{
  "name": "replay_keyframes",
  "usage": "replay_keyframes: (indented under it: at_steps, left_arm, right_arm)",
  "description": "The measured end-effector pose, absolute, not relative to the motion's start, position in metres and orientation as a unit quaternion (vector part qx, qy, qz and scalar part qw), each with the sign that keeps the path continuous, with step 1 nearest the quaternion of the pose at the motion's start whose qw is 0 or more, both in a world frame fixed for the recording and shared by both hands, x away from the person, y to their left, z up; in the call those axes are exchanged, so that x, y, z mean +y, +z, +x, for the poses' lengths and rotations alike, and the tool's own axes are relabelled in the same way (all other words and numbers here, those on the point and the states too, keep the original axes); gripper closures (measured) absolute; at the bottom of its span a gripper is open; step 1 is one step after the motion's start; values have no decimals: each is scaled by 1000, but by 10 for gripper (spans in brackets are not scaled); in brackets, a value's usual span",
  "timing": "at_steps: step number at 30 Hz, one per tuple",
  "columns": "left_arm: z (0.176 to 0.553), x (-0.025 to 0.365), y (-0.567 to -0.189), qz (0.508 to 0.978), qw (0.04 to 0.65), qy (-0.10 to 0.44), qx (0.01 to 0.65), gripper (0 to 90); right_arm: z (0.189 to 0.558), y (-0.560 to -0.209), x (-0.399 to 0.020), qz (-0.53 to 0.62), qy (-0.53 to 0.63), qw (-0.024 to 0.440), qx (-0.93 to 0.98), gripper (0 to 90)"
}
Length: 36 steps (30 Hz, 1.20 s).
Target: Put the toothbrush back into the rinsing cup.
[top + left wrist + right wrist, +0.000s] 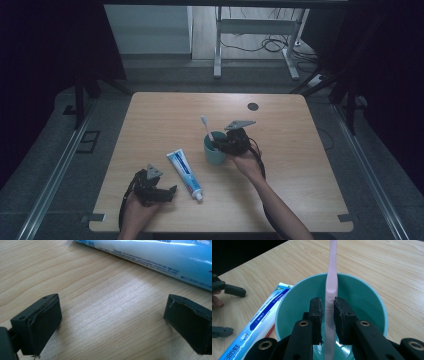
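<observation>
A teal cup (215,155) (367,300) stands near the middle of the wooden table (280,150). A pink toothbrush (206,126) (332,270) leans in it, head up. My right gripper (221,145) (328,312) reaches over the cup's rim with its jaws on either side of the handle. A thin gap shows at one pad, so the jaws are open. A blue and white toothpaste tube (185,174) (160,257) (262,317) lies flat to the left of the cup. My left gripper (168,194) (112,325) (228,311) rests low beside the tube, open wide over bare wood.
A small black round mark (253,106) sits near the table's far edge. A metal desk frame (217,45) and cables lie on the floor behind the table. Dark curtains flank both sides. Bare wood stretches to the right of the cup.
</observation>
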<state>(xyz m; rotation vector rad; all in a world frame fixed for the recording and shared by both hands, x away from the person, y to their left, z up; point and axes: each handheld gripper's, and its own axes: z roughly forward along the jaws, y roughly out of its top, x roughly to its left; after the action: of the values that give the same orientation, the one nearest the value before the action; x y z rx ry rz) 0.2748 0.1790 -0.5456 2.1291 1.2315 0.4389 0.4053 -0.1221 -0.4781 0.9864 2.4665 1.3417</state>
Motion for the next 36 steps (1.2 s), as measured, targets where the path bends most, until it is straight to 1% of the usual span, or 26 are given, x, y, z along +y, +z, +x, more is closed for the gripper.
replay_keyframes:
  at_steps: [10,16,17,19,25,26,32,36]
  left_arm:
    - [275,179,-546,809,316,167,467,15]
    - [275,179,-546,809,316,167,467,16]
    - [275,179,-546,809,316,167,468,15]
    - [275,179,-546,809,316,167,468,15]
    - [275,179,-546,809,316,167,467,16]
    - [275,179,-546,809,316,167,466,16]
    - [275,179,-546,809,316,167,466,16]
    - [275,179,-546,809,316,167,466,16]
  right_arm:
    - [401,-474,-125,323,454,91,825,713]
    - [394,-464,-131,310,458,106,826,631]
    - [392,-460,-134,307,459,111,826,598]
    - [391,-458,-136,305,460,112,826,584]
    - [382,-450,-145,294,463,117,828,470]
    - [379,-449,-147,288,462,116,831,439]
    - [371,-452,-155,272,444,126,845,385]
    - [368,-453,-159,273,443,124,845,363]
